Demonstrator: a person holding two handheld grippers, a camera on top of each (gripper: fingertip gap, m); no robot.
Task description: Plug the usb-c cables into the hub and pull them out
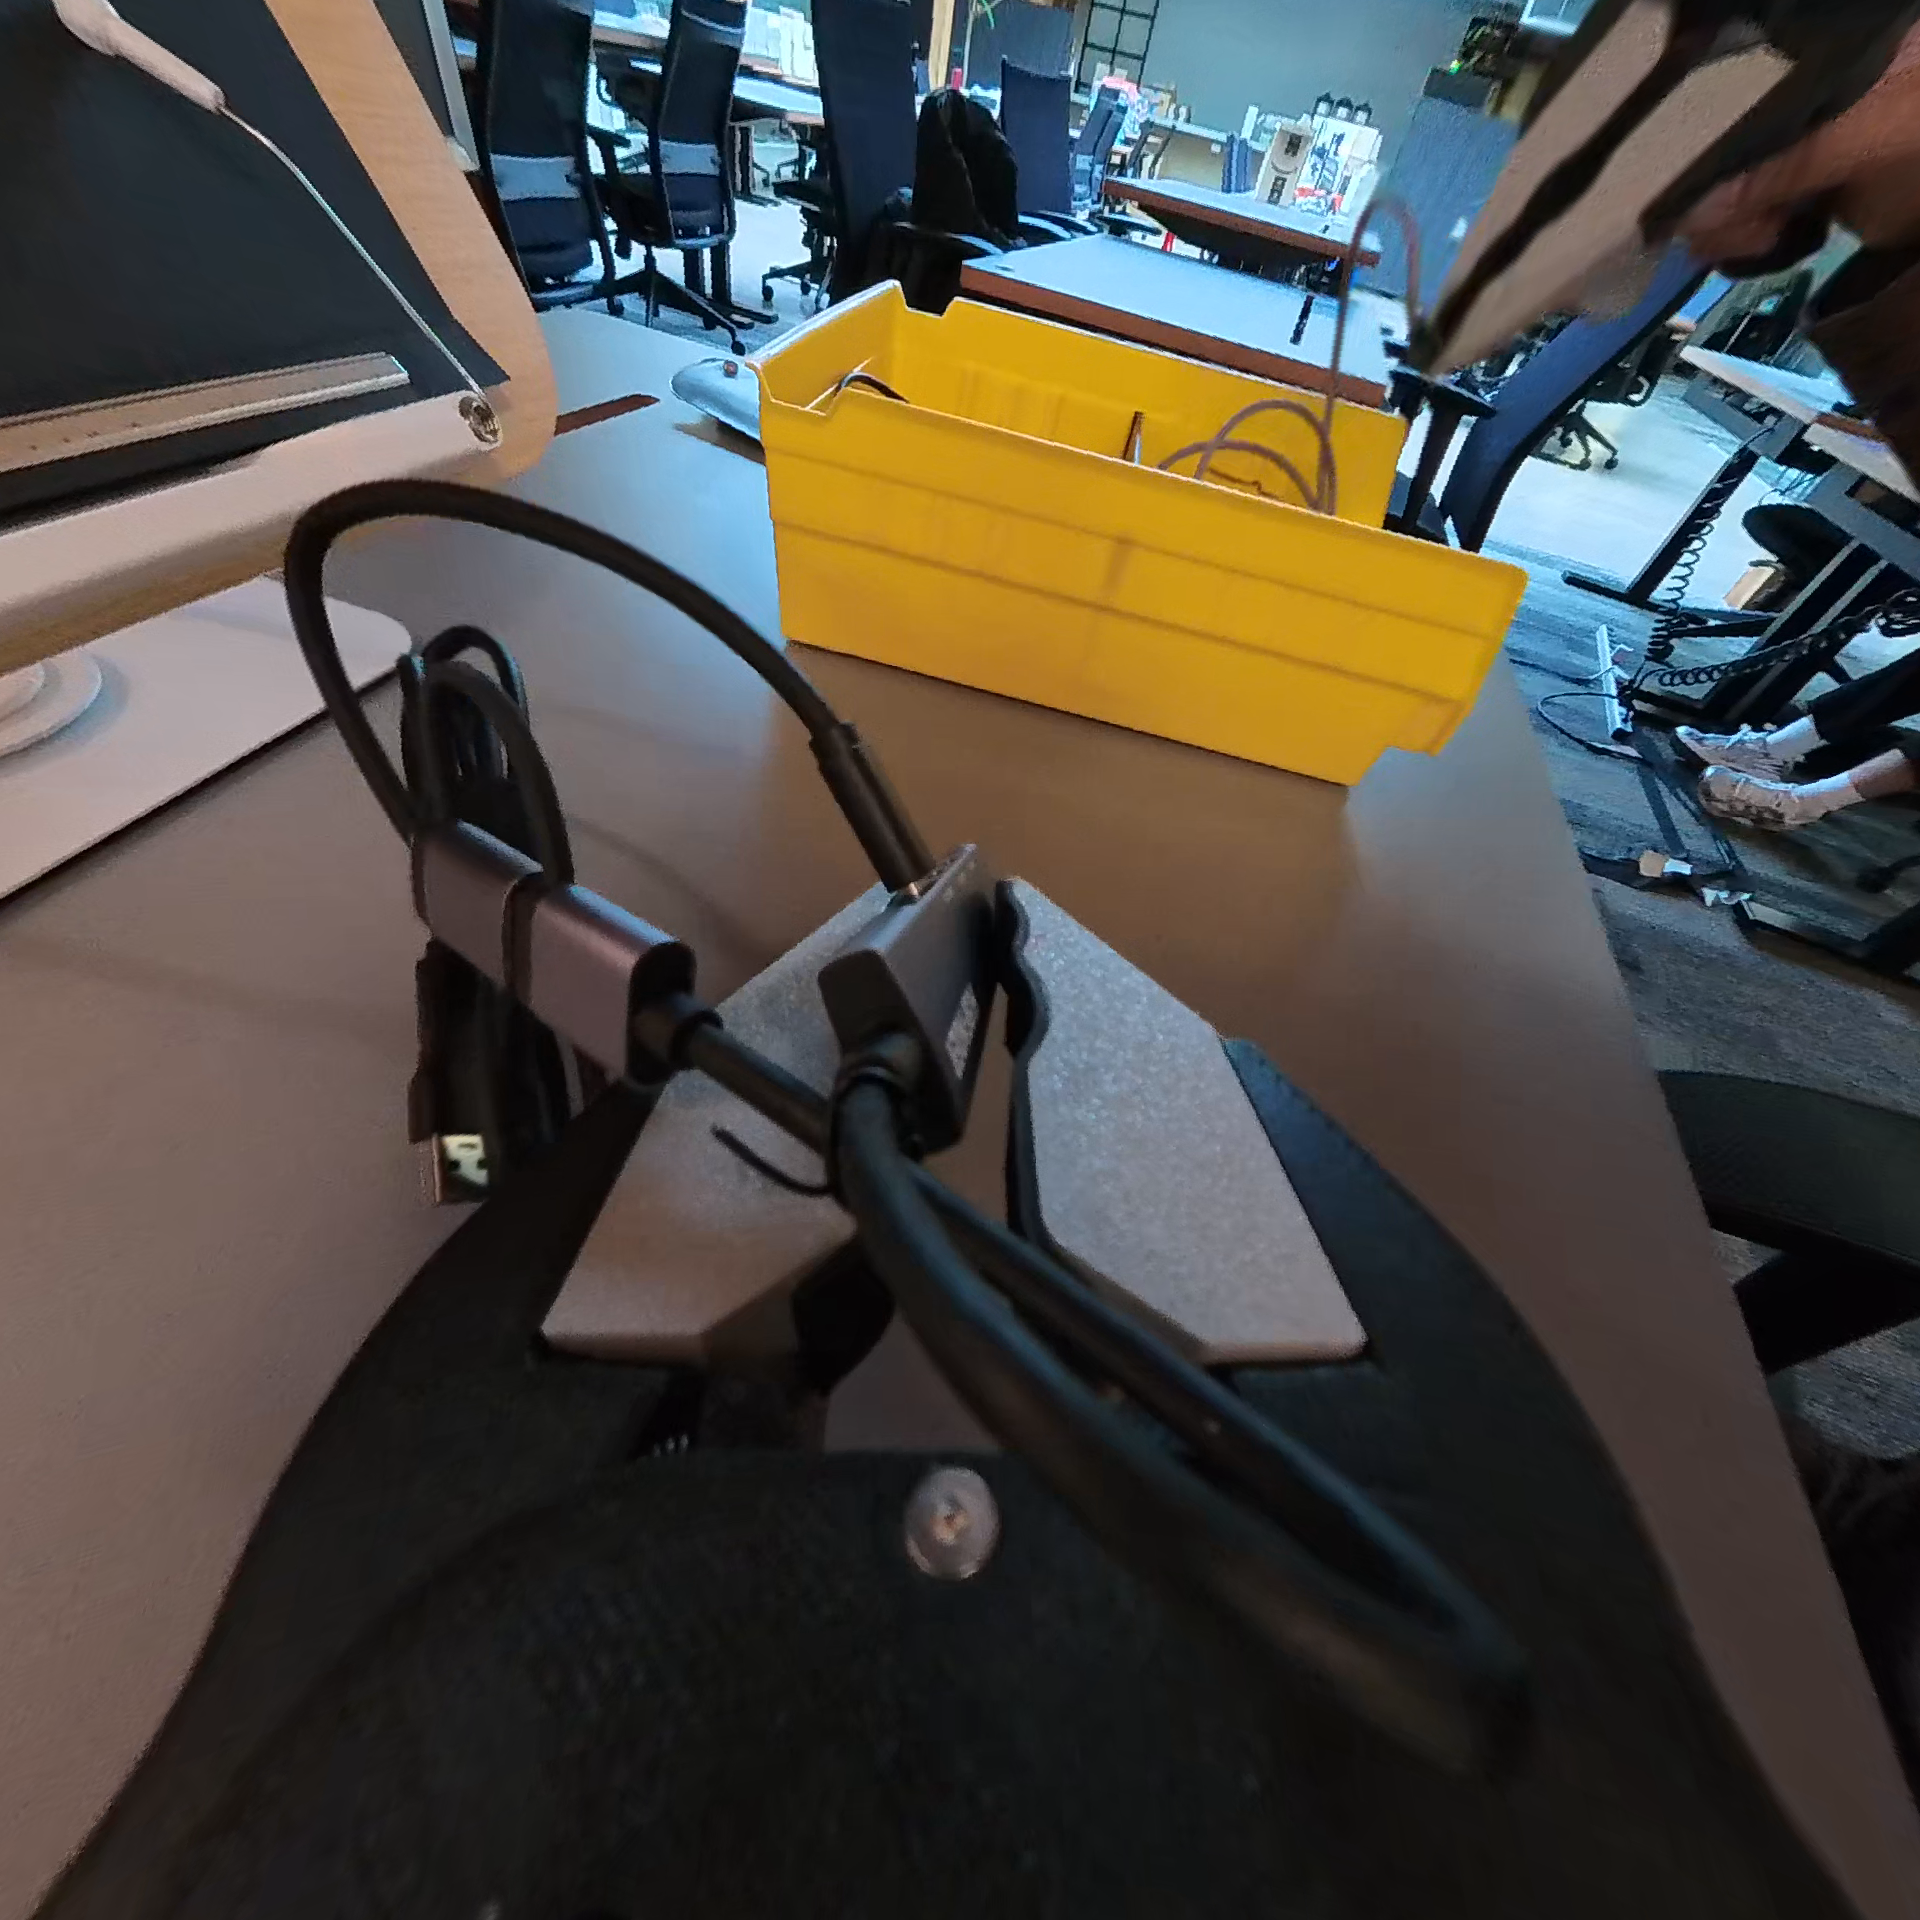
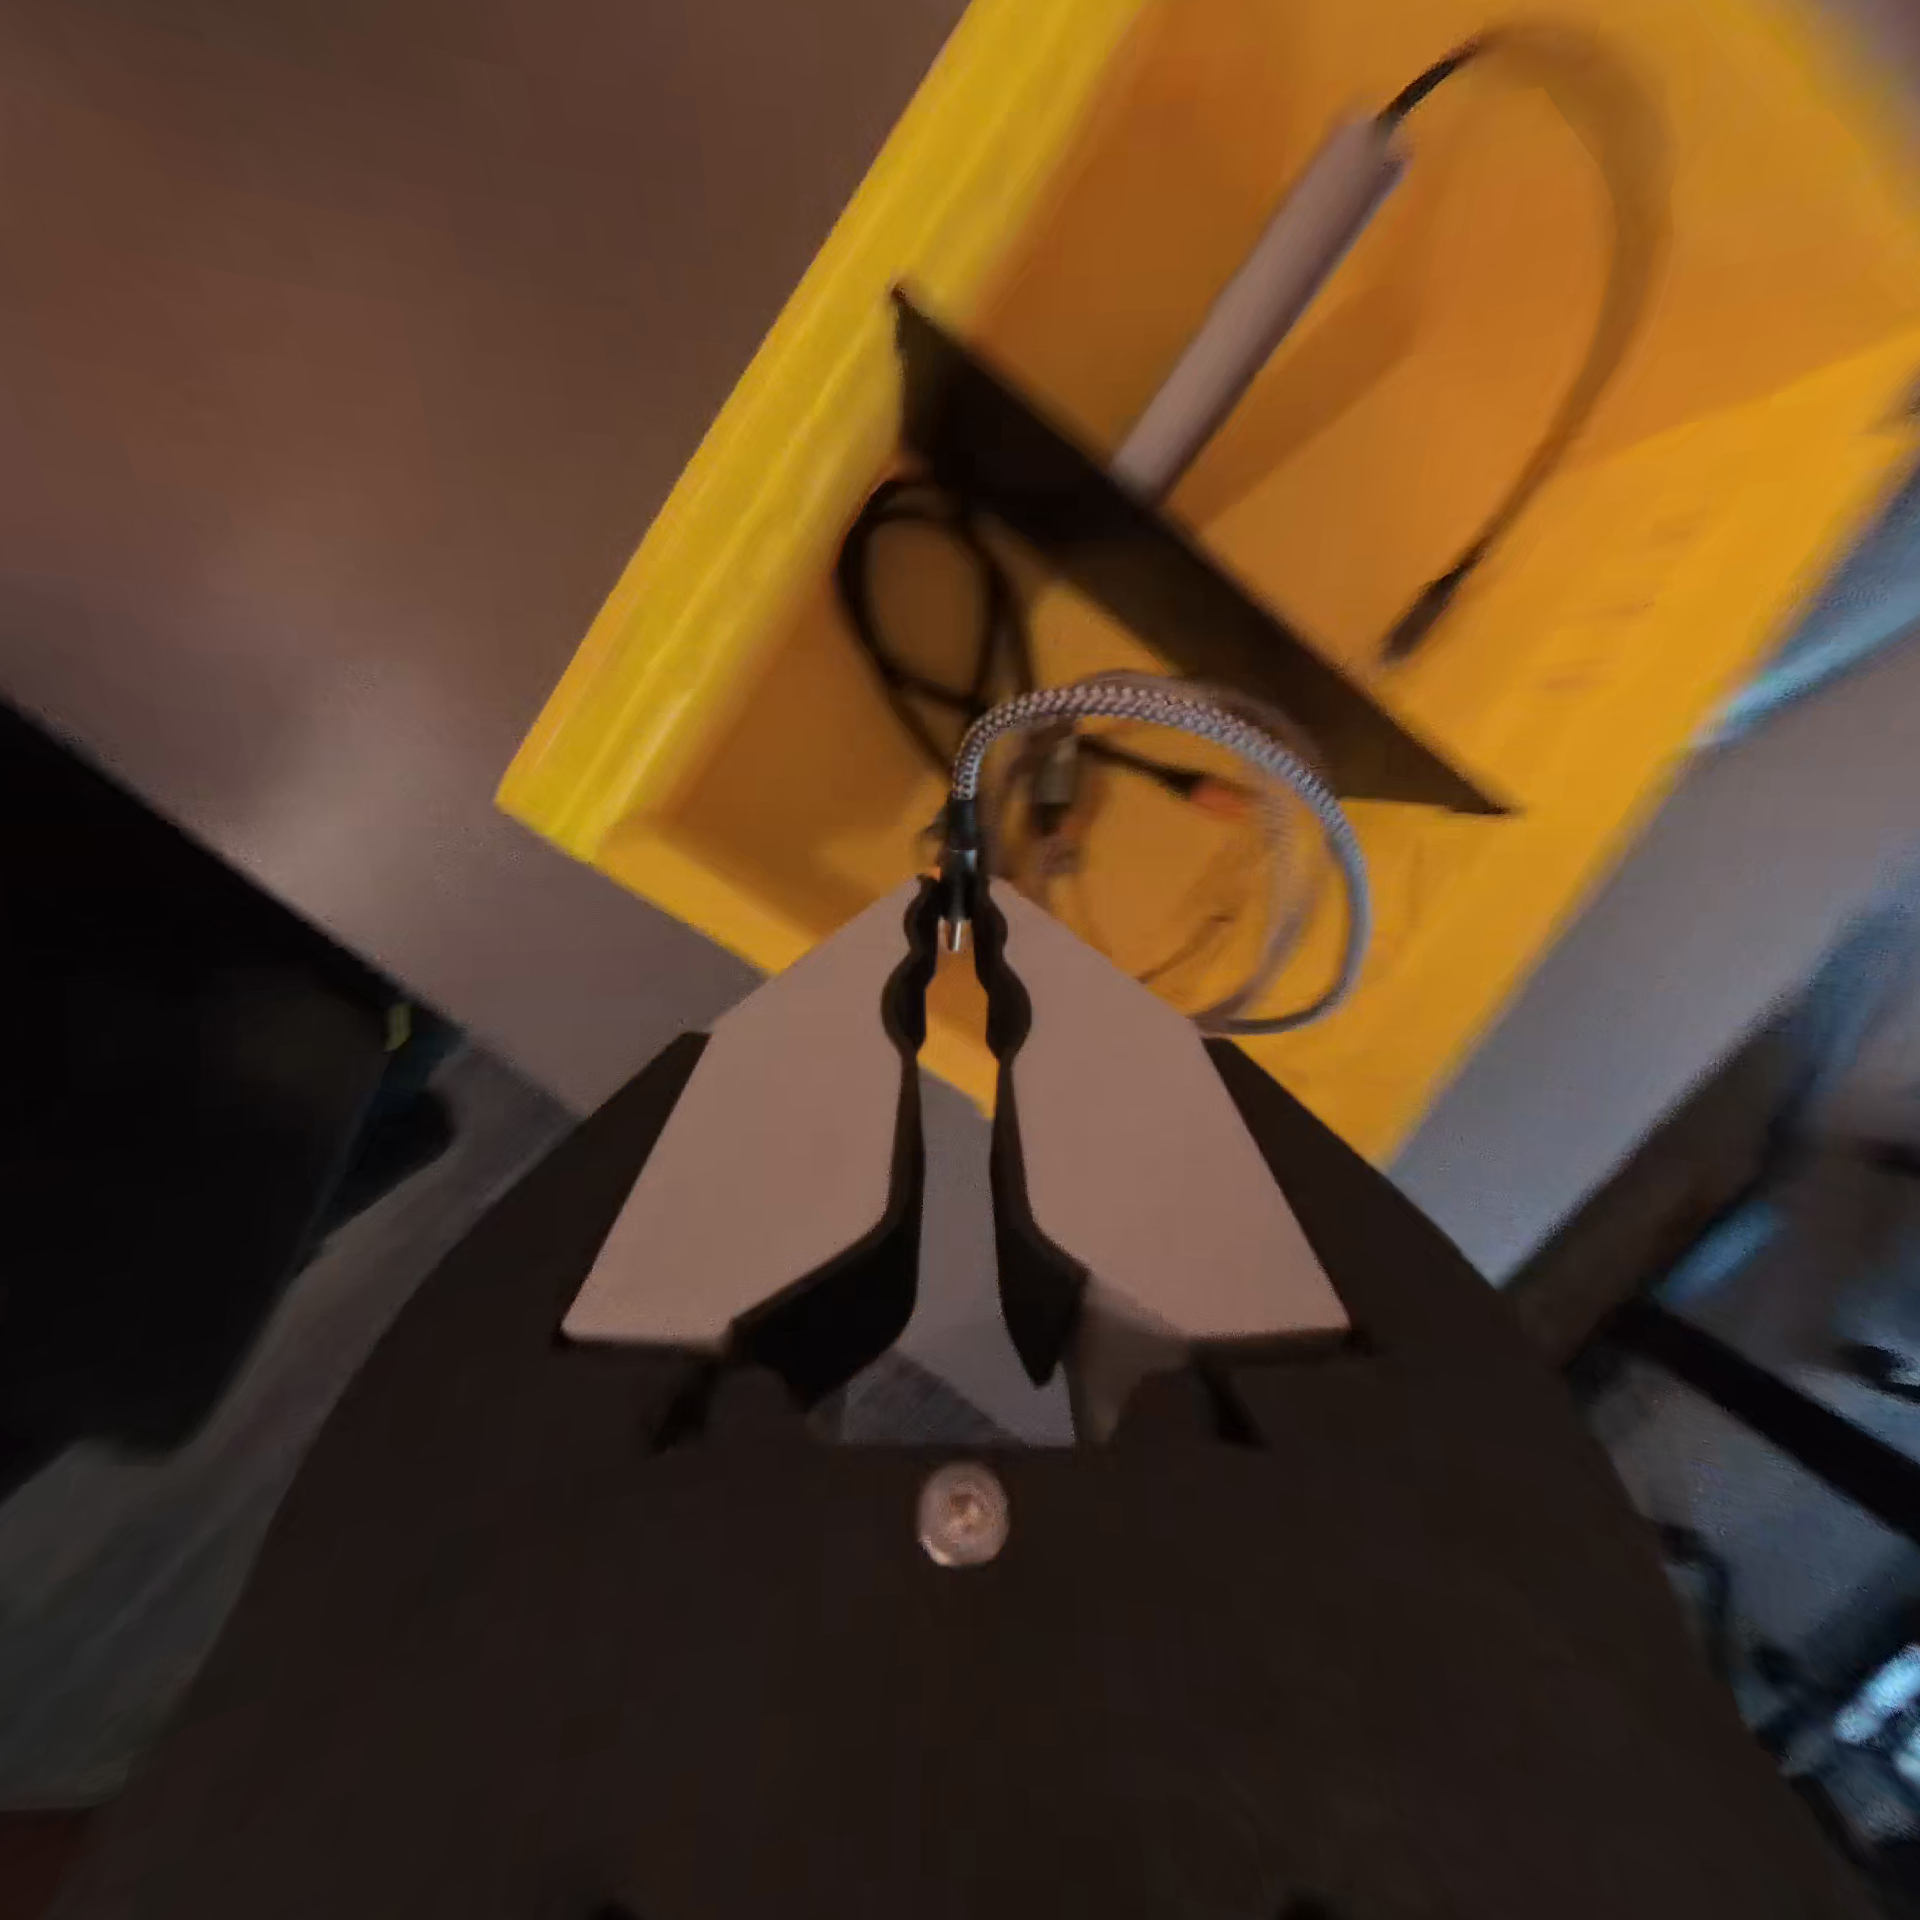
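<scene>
Open office, brown counter (image 1: 1195,935), yellow bin (image 1: 1122,582) at rear. Left gripper (image 1: 925,997) fingers clamped on grey hub (image 1: 914,977), held above counter, long axis pointing away toward bin, black cable already in far end. Right gripper (image 2: 951,914) fingers nearly closed, pinching braided usb-c cable (image 2: 1164,717) plug above bin; plug tip faces camera. Next: reorient plug, align with hub port, push straight, no side load.

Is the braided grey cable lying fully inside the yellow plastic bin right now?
No, the right hand-held gripper pinches the braided grey cable's plug above the yellow plastic bin.
</scene>
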